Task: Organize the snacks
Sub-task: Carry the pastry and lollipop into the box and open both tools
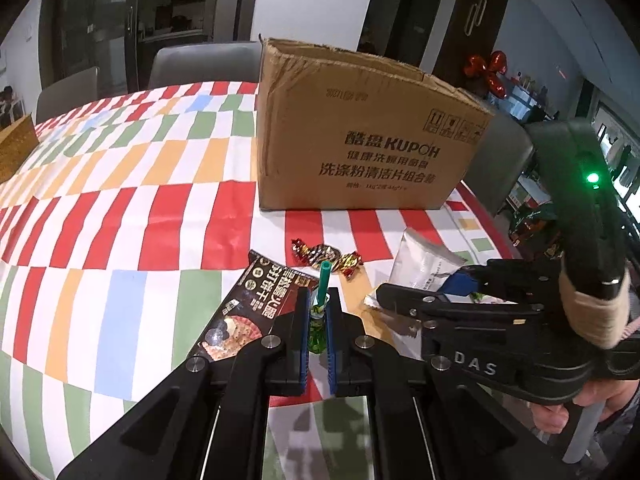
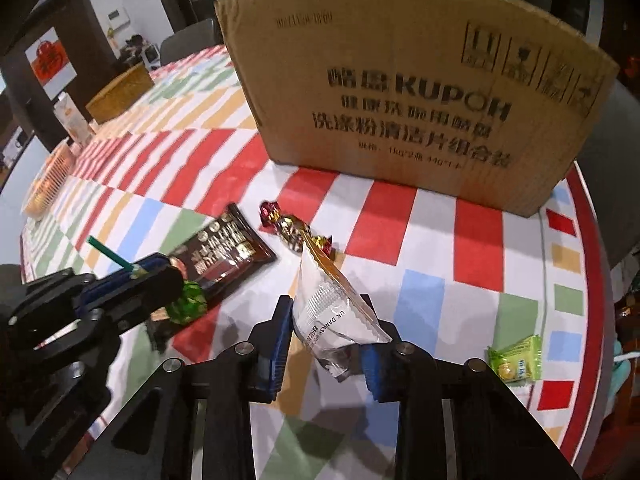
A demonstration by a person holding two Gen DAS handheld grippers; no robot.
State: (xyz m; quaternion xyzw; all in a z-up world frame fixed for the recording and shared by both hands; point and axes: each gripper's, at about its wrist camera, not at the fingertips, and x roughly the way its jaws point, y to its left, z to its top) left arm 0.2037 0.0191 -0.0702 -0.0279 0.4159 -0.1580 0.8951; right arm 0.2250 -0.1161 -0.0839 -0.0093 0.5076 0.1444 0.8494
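Note:
My left gripper is shut on a green lollipop with a green stick, held just above the table; it also shows in the right wrist view. My right gripper is shut on a white and silver snack packet, which stands up between the blue pads; the packet also shows in the left wrist view. A dark biscuit pack lies on the cloth under the left gripper. A foil-wrapped candy lies beyond it. A brown cardboard box stands at the back.
A small green candy packet lies to the right of my right gripper. The round table has a colourful checked cloth. A wicker basket and a carton stand at the far left. Grey chairs stand behind the table.

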